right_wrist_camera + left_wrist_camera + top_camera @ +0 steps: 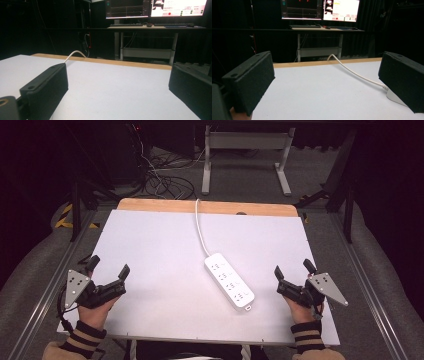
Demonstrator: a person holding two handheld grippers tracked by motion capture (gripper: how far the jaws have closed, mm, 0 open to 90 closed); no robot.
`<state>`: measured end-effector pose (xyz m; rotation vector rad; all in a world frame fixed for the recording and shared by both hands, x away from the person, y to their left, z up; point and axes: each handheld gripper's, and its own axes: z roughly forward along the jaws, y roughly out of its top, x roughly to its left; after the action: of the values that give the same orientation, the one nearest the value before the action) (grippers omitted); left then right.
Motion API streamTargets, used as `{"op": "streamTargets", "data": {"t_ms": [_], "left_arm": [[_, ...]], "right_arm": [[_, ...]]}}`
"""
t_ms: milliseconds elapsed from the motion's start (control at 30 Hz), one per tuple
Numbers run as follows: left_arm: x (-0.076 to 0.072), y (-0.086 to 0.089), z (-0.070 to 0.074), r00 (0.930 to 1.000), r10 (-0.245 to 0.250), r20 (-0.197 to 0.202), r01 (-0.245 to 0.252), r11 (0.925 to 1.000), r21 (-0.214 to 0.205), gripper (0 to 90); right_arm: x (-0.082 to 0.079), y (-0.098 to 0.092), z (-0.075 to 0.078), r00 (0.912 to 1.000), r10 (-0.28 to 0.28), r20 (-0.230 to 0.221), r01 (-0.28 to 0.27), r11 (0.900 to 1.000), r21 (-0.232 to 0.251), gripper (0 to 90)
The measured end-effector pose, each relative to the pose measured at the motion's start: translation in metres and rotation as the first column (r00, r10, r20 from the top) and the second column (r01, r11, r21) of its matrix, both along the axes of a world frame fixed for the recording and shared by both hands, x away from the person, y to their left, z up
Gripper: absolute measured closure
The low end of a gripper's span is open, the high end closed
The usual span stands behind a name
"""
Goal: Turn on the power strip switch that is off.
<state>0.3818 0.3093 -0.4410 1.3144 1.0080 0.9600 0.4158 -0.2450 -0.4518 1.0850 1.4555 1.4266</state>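
Observation:
A white power strip (pixel 229 281) lies slanted on the white tabletop (pixel 165 245), right of centre. Its white cable (pixel 201 230) runs back over the far wooden edge. My left gripper (pixel 109 266) rests near the table's left front corner, open, nothing between its jaws. My right gripper (pixel 294 270) rests at the right front, also open and empty, a short way right of the strip. In the left gripper view the cable (pixel 357 73) crosses between the jaws and the strip's end (pixel 394 96) peeks out beside the right jaw. The cable (pixel 75 53) arcs over the far edge in the right gripper view.
A wooden strip (pixel 210 207) borders the table's far side. Beyond it stand a desk frame (pixel 245 155) and tangled cables (pixel 165 182) on the floor. Lit monitors (pixel 319 10) sit on a desk in the dark background. Metal rails (pixel 370 285) flank the table.

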Motion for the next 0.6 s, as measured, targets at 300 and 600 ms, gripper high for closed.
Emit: {"op": "streamTargets", "data": {"t_ms": [300, 600], "left_arm": [[0.0006, -0.0007, 0.0001, 1.0000, -0.002, -0.001, 0.002, 1.0000, 0.005, 0.9], [0.0002, -0.0001, 0.0001, 1.0000, 0.003, 0.003, -0.003, 1.0000, 0.004, 1.0]], "right_arm": [[-0.0009, 0.0001, 0.0000, 1.0000, -0.002, 0.003, 0.002, 1.0000, -0.004, 2.9], [-0.0013, 0.0009, 0.0002, 1.0000, 0.006, 0.003, -0.006, 0.9999, -0.009, 3.4]]}}
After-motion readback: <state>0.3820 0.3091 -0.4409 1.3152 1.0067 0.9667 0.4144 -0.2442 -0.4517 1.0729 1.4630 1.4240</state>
